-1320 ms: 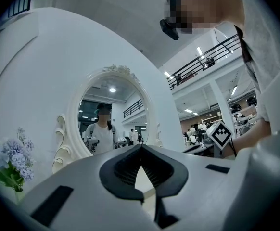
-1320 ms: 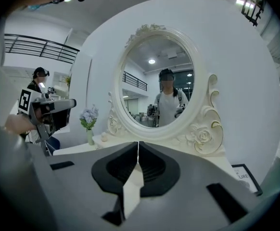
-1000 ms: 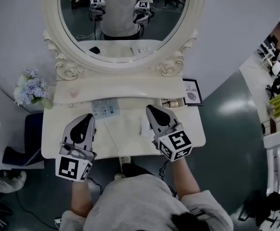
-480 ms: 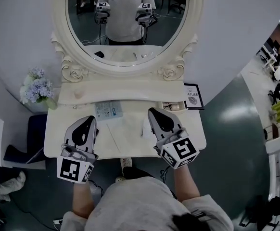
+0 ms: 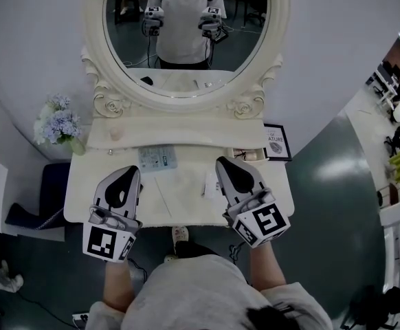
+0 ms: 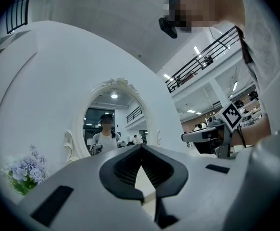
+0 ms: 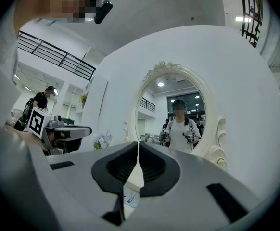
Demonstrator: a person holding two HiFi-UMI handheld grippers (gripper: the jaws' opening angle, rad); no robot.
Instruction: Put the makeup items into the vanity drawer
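No lettering or number is legible. The framed card point(image 5: 277, 141) at the right of the vanity top point(image 5: 179, 201) and the flat packet point(image 5: 157, 159) near its back edge carry print too small to read. The cubes on the left gripper point(image 5: 128, 174) and right gripper point(image 5: 224, 165) show black-and-white square code markers only.

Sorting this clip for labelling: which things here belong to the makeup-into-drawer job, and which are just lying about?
Job: left gripper and right gripper, jaws shut, empty; vanity table; pale blue packet; small white packet; small tan item at back right, probably makeup.

Lying about: oval mirror; bunch of flowers; framed picture.
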